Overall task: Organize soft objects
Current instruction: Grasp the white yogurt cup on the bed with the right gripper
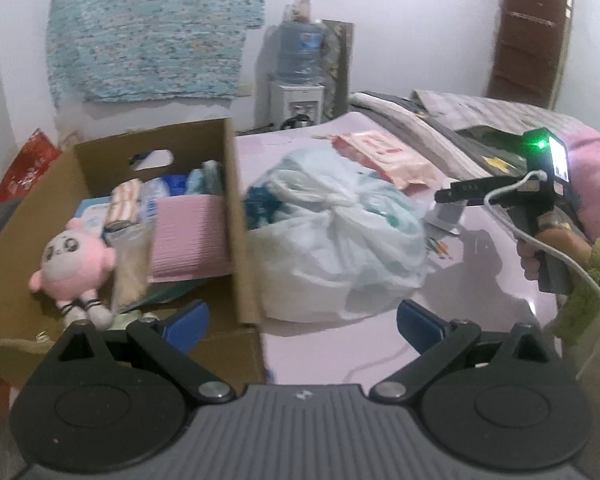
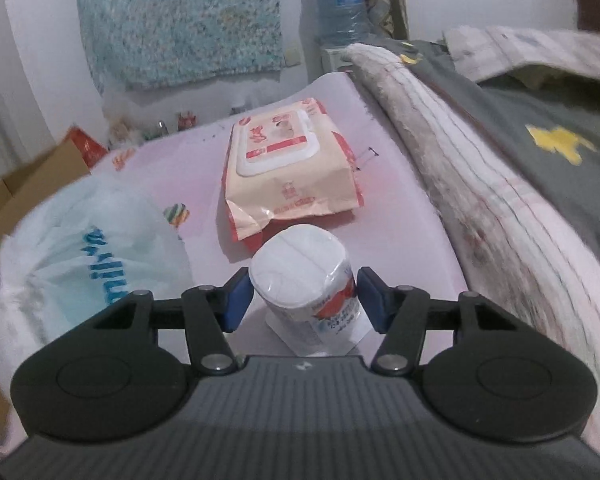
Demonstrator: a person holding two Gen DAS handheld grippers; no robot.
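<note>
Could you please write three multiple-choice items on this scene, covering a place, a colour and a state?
1. Where is the plush doll?
A. in the cardboard box
B. on the blanket
C. in the plastic bag

2. What colour is the lid of the wipes pack?
A. green
B. white
C. black

3. How does the right tool stand?
A. shut empty
B. open around the tissue roll
C. out of view

Answers: 1 A, it lies inside the box walls. 2 B, the flap is white. 3 B, gaps show beside the roll.
</note>
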